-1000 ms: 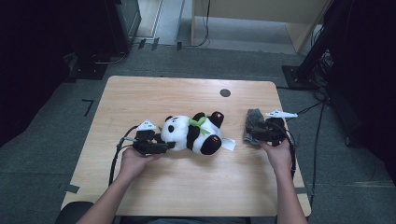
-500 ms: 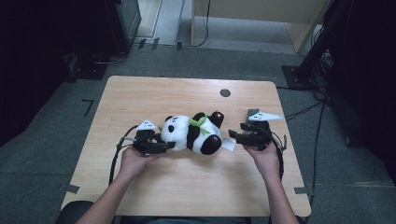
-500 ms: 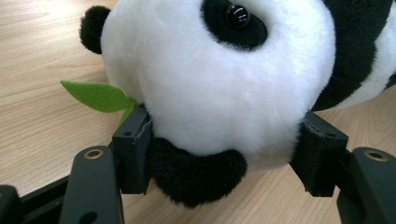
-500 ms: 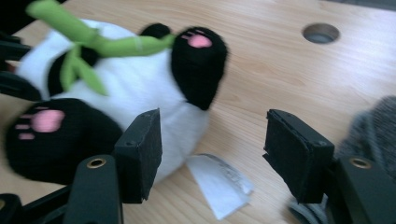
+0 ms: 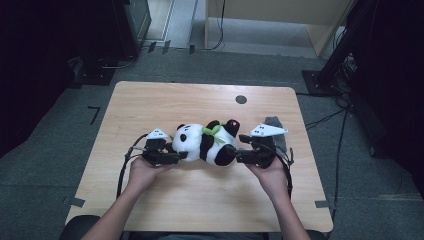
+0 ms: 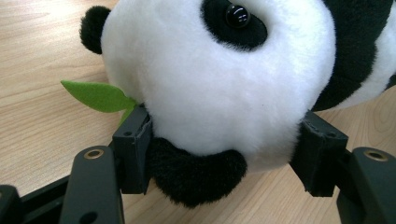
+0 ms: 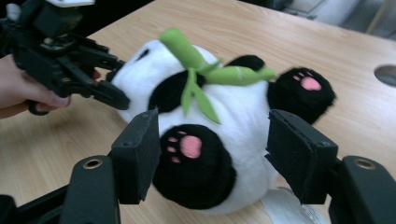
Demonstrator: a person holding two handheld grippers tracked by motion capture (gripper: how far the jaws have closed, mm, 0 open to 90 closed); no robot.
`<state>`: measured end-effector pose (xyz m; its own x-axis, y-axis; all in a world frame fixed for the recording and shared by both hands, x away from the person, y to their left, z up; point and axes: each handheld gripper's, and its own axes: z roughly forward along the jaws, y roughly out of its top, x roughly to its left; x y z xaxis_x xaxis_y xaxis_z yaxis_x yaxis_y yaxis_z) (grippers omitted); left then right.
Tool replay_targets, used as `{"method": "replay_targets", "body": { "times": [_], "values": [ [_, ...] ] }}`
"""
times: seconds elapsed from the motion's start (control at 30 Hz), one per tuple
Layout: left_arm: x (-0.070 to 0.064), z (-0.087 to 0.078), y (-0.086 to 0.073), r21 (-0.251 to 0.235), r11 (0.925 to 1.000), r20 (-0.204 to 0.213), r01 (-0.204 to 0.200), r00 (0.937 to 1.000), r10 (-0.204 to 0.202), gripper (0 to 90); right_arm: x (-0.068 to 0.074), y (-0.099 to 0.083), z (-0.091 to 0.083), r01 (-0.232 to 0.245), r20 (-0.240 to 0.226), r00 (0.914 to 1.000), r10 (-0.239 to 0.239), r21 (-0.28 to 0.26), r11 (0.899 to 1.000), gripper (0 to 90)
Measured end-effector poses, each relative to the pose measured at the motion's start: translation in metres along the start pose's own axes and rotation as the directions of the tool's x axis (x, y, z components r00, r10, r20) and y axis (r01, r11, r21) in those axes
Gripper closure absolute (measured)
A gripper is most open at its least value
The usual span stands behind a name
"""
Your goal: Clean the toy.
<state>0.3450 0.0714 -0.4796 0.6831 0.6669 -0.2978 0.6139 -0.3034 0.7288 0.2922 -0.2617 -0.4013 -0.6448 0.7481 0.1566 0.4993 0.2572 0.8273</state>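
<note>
The left gripper point(image 5: 172, 156) sits at the head end of the plush panda point(image 5: 207, 142), held in the person's left hand point(image 5: 142, 172) near the middle of the wooden table point(image 5: 150, 100). In the left gripper view its two black jaws stand on either side of the panda's white head point(image 6: 219, 79), both pads pressed into the fur, so it is clamped on the toy there; a black ear point(image 6: 201, 175) bulges out between the jaws toward the camera, and a green felt leaf point(image 6: 95, 95) pokes out beside one jaw.

The right gripper point(image 5: 240, 152), in the person's right hand point(image 5: 272, 172), is at the opposite end of the toy. In the right gripper view its jaws are spread wide with the panda's rear between them: a black foot with pink paw pads point(image 7: 191, 158) lies just beside one pad, and there is a visible gap at the other pad, so this gripper is apart and not squeezing.

The panda lies on its back across the table, lengthwise between the two grippers, head toward the left one and feet toward the right one. A green bamboo sprig point(image 7: 205, 70) rests across its chest, and a second foot with a pink pad point(image 7: 303, 88) points up and away. A dark grey cloth point(image 5: 275, 125) lies on the table just behind the right gripper, and a round hole point(image 5: 241, 99) sits near the table's far edge
</note>
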Motion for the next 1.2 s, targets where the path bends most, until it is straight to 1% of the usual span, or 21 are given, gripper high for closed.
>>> {"method": "replay_targets", "body": {
  "times": [0.1, 0.13, 0.2, 0.23, 0.27, 0.33, 0.43, 0.5, 0.57, 0.6, 0.67, 0.73, 0.8, 0.83, 0.87, 0.97, 1.03, 1.13, 1.2],
  "values": [
    [0.0, 0.0, 0.0, 0.0, 1.0, 0.001, 0.001, 1.0, -0.001, 33.3, 0.007, -0.002, 0.006, 0.026, -0.011, 0.9996, -0.026, 0.011, 1.0, 28.9],
    [0.0, 0.0, 0.0, 0.001, 1.0, 0.001, -0.001, 1.0, 0.001, 33.3, 0.008, -0.004, 0.01, 0.032, -0.004, 0.9995, -0.032, 0.023, 0.999, 27.0],
    [0.0, 0.0, 0.0, 0.002, 1.0, 0.002, -0.004, 1.0, 0.004, 33.3, 0.01, -0.01, 0.017, 0.048, 0.036, 0.9981, -0.05, 0.041, 0.998, 24.4],
    [0.0, 0.0, 0.0, 0.002, 1.0, 0.001, -0.004, 1.0, 0.004, 33.3, 0.01, -0.014, 0.021, 0.053, 0.043, 0.9975, -0.055, 0.048, 0.997, 22.8],
    [0.0, 0.0, 0.0, 0.002, 1.0, 0.001, -0.004, 1.0, 0.004, 33.3, 0.01, -0.017, 0.024, 0.049, 0.036, 0.9981, -0.051, 0.055, 0.997, 21.2],
    [0.001, 0.0, 0.0, 0.0, 1.0, 0.003, -0.001, 1.0, 0.001, 33.3, 0.009, -0.022, 0.028, 0.037, 0.05, 0.9979, -0.04, 0.054, 0.998, 19.9],
    [0.001, 0.0, 0.0, -0.001, 1.0, 0.003, 0.001, 1.0, -0.001, 33.3, 0.004, -0.028, 0.033, 0.011, 0.018, 0.9998, -0.012, 0.045, 0.999, 19.3],
    [0.001, 0.0, 0.0, 0.0, 1.0, 0.003, 0.001, 1.0, -0.001, 33.3, 0.001, -0.032, 0.037, -0.008, -0.022, 0.9997, 0.009, 0.051, 0.999, 16.2],
    [0.001, 0.0, 0.0, -0.001, 1.0, 0.004, 0.004, 1.0, -0.004, 33.3, 0.0, -0.035, 0.043, -0.014, -0.025, 0.9996, 0.016, 0.063, 0.998, 15.8],
    [0.001, 0.0, 0.0, -0.002, 1.0, 0.005, 0.005, 1.0, -0.005, 33.3, 0.0, -0.037, 0.047, -0.013, -0.017, 0.9998, 0.014, 0.068, 0.998, 14.1],
    [0.001, 0.0, 0.0, -0.002, 1.0, 0.006, 0.008, 0.9999, -0.008, 33.5, 0.002, -0.039, 0.052, -0.012, -0.017, 0.9998, 0.014, 0.067, 0.998, 12.7],
    [0.001, 0.0, 0.0, -0.002, 0.9999, 0.01, 0.013, 0.9999, -0.013, 33.7, 0.001, -0.039, 0.055, -0.025, -0.004, 0.9997, 0.025, 0.052, 0.998, 12.6],
    [0.0, 0.0, 0.0, -0.002, 0.9999, 0.01, 0.015, 0.9998, -0.015, 33.9, 0.0, -0.04, 0.057, -0.037, -0.006, 0.9993, 0.037, 0.034, 0.999, 12.2],
    [0.0, 0.0, 0.0, -0.002, 0.9999, 0.01, 0.014, 0.9998, -0.014, 34.0, -0.001, -0.042, 0.057, -0.039, -0.012, 0.9991, 0.04, 0.029, 0.999, 13.0],
    [0.0, 0.0, 0.0, -0.003, 0.9999, 0.011, 0.015, 0.9998, -0.015, 34.0, -0.001, -0.043, 0.058, -0.029, -0.006, 0.9996, 0.029, 0.021, 0.999, 15.0],
    [-0.001, 0.001, 0.0, -0.005, 0.9999, 0.009, 0.014, 0.9999, -0.014, 34.1, -0.003, -0.044, 0.059, 0.01, 0.016, 0.9998, -0.011, 0.018, 1.0, 22.1],
    [-0.001, 0.001, 0.0, -0.009, 1.0, 0.002, 0.003, 1.0, -0.003, 34.1, -0.003, -0.044, 0.059, 0.022, 0.025, 0.9994, -0.022, 0.015, 1.0, 27.2],
    [-0.002, 0.0, 0.001, -0.025, 0.9996, -0.012, -0.011, 0.9999, 0.011, 33.9, -0.003, -0.041, 0.058, 0.031, 0.03, 0.999, -0.032, 0.017, 0.999, 41.0],
    [-0.002, -0.001, 0.002, -0.034, 0.9993, -0.013, -0.016, 0.9998, 0.016, 33.3, -0.001, -0.035, 0.056, 0.037, 0.038, 0.9986, -0.038, 0.033, 0.999, 48.2]
  ]
}}
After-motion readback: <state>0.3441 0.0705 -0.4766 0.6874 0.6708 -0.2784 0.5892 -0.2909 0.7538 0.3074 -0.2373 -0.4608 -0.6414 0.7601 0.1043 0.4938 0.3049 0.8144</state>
